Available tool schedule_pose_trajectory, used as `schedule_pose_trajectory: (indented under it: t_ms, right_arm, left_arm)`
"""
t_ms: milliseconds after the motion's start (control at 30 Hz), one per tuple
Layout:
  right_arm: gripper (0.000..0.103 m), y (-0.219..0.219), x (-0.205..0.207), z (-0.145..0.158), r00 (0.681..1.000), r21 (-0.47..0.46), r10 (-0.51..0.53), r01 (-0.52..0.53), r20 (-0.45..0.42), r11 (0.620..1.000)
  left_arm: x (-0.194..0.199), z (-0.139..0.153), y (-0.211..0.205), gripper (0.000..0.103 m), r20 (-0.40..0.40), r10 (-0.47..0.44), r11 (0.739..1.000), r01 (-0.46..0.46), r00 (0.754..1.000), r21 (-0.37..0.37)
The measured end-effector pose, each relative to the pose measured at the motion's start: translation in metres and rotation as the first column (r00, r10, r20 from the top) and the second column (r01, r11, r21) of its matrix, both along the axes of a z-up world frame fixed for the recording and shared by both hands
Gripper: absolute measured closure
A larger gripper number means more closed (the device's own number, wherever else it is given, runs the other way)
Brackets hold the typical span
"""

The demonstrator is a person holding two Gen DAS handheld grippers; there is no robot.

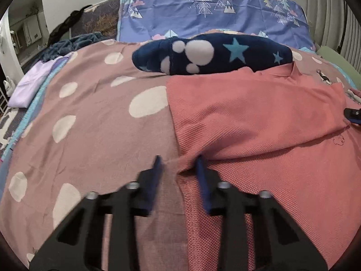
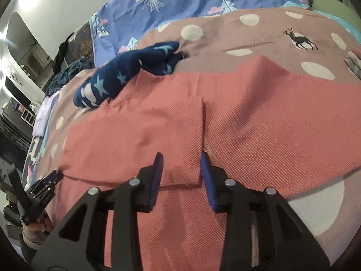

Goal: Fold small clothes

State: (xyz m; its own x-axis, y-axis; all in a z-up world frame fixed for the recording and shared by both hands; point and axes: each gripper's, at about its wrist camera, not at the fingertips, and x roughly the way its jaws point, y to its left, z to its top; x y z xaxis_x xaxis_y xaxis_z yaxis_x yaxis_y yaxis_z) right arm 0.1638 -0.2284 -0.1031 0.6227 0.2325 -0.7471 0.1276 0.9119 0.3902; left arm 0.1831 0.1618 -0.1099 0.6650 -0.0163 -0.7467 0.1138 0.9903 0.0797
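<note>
**Coral garment spread on the spotted bedcover, both tongs at its near edge**

We look across a bed covered by a dusty-pink cover with white dots (image 1: 90, 122); farther off lies a blue sheet printed with trees and clouds (image 1: 203, 11), and a pale wall rises behind it. The coral knit garment (image 1: 259, 117) lies flat on the cover, ahead and to the right of our left tongs (image 1: 178, 161), and directly under and ahead of our right tongs (image 2: 181, 157).

Our left tongs stand slightly apart at the garment's near left corner. The right finger sits against the fabric's folded edge, the left one over bare cover; the picture is blurred there, so we cannot tell whether cloth is pinched. Our right tongs are parted, with a flap of the coral fabric lying between the pads and a seam or slit (image 2: 204, 122) running away from the right pad; the pads do not press on it.

Beyond the garment's far edge, a navy fleece piece with stars and white blobs (image 1: 212, 54) rests on the cover, touching the coral cloth. Far off to the left of our left tongs we see a lilac folded cloth (image 1: 31, 83) and a dark teal blanket (image 1: 72, 43). A deer motif (image 2: 301, 39) marks the cover far ahead of our right tongs.
</note>
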Motion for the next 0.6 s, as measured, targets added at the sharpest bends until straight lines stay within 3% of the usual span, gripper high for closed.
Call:
schedule_pose_trajectory:
  t_ms: [33, 67, 133, 200, 267, 300, 333, 433, 500, 600]
  right_arm:
    - [0.086, 0.001, 0.001, -0.001, 1.0, -0.016, -0.001, 0.001, -0.001, 1.0]
    - [0.096, 0.002, 0.002, 0.0, 1.0, -0.031, 0.001, -0.001, -0.002, 1.0]
    - [0.096, -0.001, -0.009, 0.014, 0.998, 0.025, -0.009, 0.008, 0.057, 1.0]
    - [0.096, 0.001, -0.018, 0.031, 0.993, 0.011, -0.006, 0.004, 0.12, 1.0]
    - [0.087, 0.006, -0.021, 0.039, 0.992, -0.091, -0.005, 0.016, 0.123, 0.996]
    - [0.081, 0.01, -0.016, 0.031, 0.998, -0.158, 0.005, 0.004, 0.055, 0.987]
    - [0.067, 0.009, -0.013, 0.023, 1.0, -0.185, -0.002, 0.003, 0.006, 0.983]
    - [0.067, 0.0, -0.021, 0.007, 0.998, -0.147, -0.06, 0.058, -0.007, 0.987]
    - [0.069, 0.001, -0.03, 0.012, 0.997, -0.13, -0.073, 0.077, 0.033, 0.989]
    - [0.069, 0.017, -0.035, 0.025, 0.996, -0.115, -0.011, 0.021, 0.087, 0.993]
  left_arm:
    - [-0.001, 0.001, -0.001, 0.095, 0.007, -0.005, 1.0, 0.005, 1.0, 0.001]
    - [-0.003, 0.003, -0.002, 0.098, 0.019, -0.006, 1.0, 0.006, 1.0, 0.005]
    - [-0.01, 0.012, 0.001, 0.102, 0.061, 0.012, 1.0, -0.013, 0.998, 0.005]
    - [-0.013, 0.017, 0.01, 0.103, 0.09, 0.052, 0.998, -0.054, 0.995, 0.026]
    - [-0.01, 0.013, 0.024, 0.103, 0.059, 0.074, 0.997, -0.076, 0.995, 0.033]
    - [-0.01, 0.009, 0.033, 0.103, 0.03, 0.088, 0.996, -0.088, 0.996, 0.008]
    - [-0.012, 0.009, 0.038, 0.103, 0.018, 0.09, 0.996, -0.09, 0.996, -0.018]
    - [-0.023, 0.017, 0.045, 0.102, 0.033, 0.062, 0.99, -0.057, 0.998, -0.128]
    - [-0.025, 0.023, 0.038, 0.096, 0.047, 0.022, 0.989, -0.015, 0.999, -0.148]
    - [-0.022, 0.023, 0.018, 0.069, 0.059, -0.01, 0.997, 0.014, 0.998, -0.073]
